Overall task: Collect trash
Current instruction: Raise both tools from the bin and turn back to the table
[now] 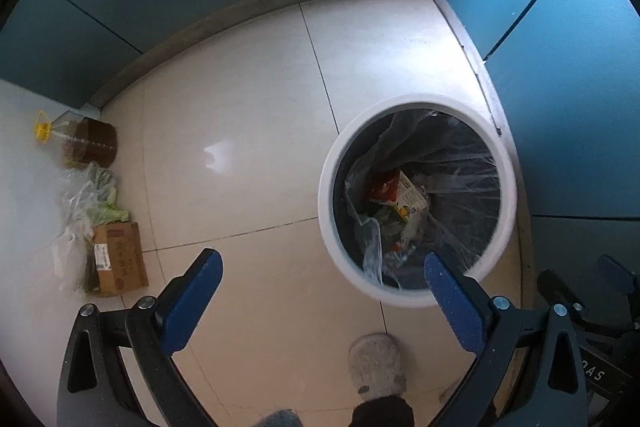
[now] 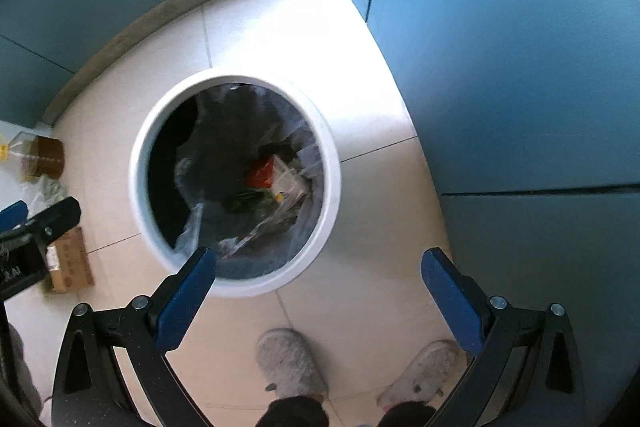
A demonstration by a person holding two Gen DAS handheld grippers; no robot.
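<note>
- Left gripper (image 1: 322,273) fingers spread wide, nothing between them; right gripper (image 2: 318,269) just as wide and empty.
- White bin (image 1: 326,187) on the floor at two o'clock from the left gripper, eleven o'clock from the right.
- Inside its dark liner: a red-and-white carton (image 1: 394,193) and crumpled wrappers, hard to tell apart.

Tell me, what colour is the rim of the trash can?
White. The trash can has a white rim around a dark inside; the right wrist view shows it best.

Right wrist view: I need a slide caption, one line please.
Open right gripper above a white trash bin lined with a plastic bag of wrappers, slippered feet below.
</note>
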